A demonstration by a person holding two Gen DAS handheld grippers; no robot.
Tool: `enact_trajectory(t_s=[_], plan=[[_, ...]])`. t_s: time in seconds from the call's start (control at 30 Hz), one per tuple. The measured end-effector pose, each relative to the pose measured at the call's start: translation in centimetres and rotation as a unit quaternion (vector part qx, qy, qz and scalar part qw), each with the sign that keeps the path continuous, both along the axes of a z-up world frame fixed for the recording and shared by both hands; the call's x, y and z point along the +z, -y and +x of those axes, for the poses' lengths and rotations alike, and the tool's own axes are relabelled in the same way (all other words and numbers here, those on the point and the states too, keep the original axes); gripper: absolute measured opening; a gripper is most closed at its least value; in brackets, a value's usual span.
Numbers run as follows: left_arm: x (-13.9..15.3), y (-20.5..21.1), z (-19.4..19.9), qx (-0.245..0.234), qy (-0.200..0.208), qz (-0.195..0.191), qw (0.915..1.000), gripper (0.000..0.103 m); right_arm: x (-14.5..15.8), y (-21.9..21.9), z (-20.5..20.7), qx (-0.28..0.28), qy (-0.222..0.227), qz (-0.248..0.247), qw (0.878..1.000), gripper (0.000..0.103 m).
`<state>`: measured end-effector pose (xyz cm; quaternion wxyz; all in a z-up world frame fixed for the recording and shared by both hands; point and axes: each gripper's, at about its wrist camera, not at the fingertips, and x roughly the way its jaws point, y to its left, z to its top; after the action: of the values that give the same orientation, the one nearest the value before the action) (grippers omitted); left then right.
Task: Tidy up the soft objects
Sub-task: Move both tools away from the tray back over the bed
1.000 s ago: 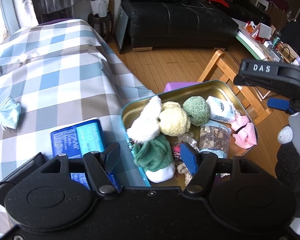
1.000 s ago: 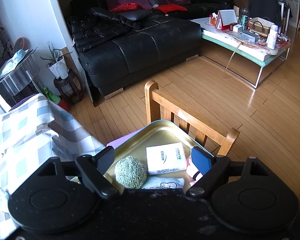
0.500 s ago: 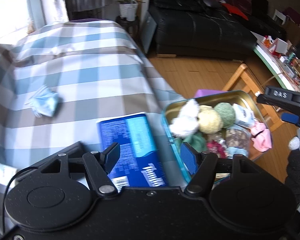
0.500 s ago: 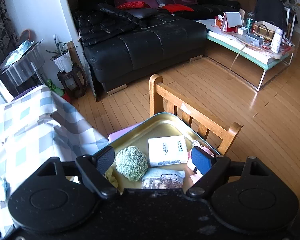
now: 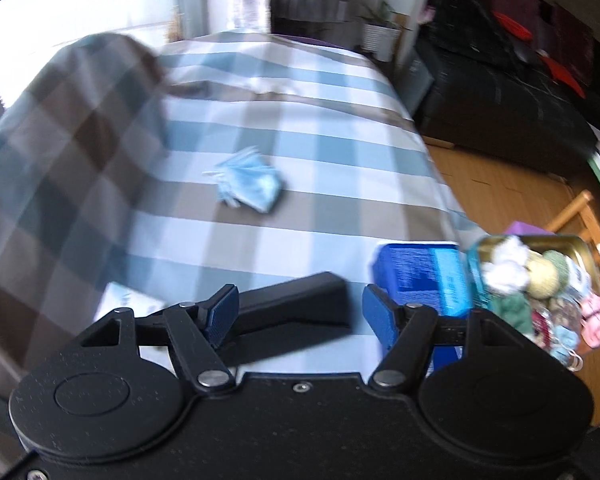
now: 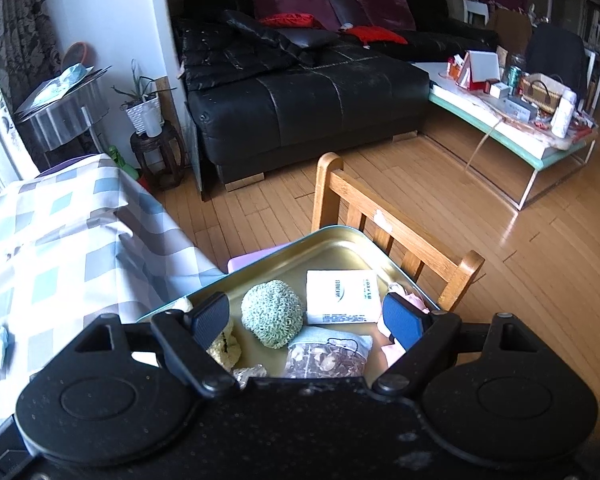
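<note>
Left gripper (image 5: 296,314) is over the checked cloth (image 5: 300,152), jaws spread with nothing between them; they've just been opening wider. Likely target, judging by the heading: the crumpled blue mask (image 5: 250,186) lying alone mid-cloth, well apart from the tray (image 5: 580,246). Right gripper (image 6: 306,320) hangs over the tray, jaws wide, empty, green ball (image 6: 272,318) and white pack (image 6: 342,296) visible between the pads but not pinched. The tray already holds most of the soft stuff: white plush (image 5: 504,264), yellow ball (image 5: 542,274), pink item (image 5: 594,318). Risks: the left view is motion-blurred, so a fast approach could overshoot the mask. The mask is thin and flat, so the pads may pinch cloth along with it and drag the cloth, which would shift the blue pack (image 5: 424,276) and the black bar (image 5: 296,308) lying on it. The ear loops could snag a finger on release. The tray sits at the cloth edge, partly over a wooden chair (image 6: 380,224), and I can't tell how well it's supported; tugging the cloth or pushing down on the tray's far side might tip it. The tray is crowded, so a careless drop could bounce something out.
</note>
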<state>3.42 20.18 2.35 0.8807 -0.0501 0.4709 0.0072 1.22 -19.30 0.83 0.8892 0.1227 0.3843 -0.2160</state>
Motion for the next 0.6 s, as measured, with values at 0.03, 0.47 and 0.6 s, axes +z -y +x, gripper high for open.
enact_trajectory(t_s=[0.03,0.47,0.6], plan=[[-0.1,-0.9,0.0,0.012,0.001,0.0,0.9999,0.069,0.0,-0.2,0.0,0.004,0.001,-0.003,1.0,0.084],[-3.4,-7.8,0.0,0.095,-0.03,0.031,0.9946,0.069,-0.9,-5.5,-1.3,0.069,-0.01,-0.03,0.997,0.084],[-4.3,-8.6,0.1,0.098,-0.039,0.035,0.9938,0.069,-1.5,-8.0,-2.0,0.101,-0.014,-0.038,0.994,0.084]])
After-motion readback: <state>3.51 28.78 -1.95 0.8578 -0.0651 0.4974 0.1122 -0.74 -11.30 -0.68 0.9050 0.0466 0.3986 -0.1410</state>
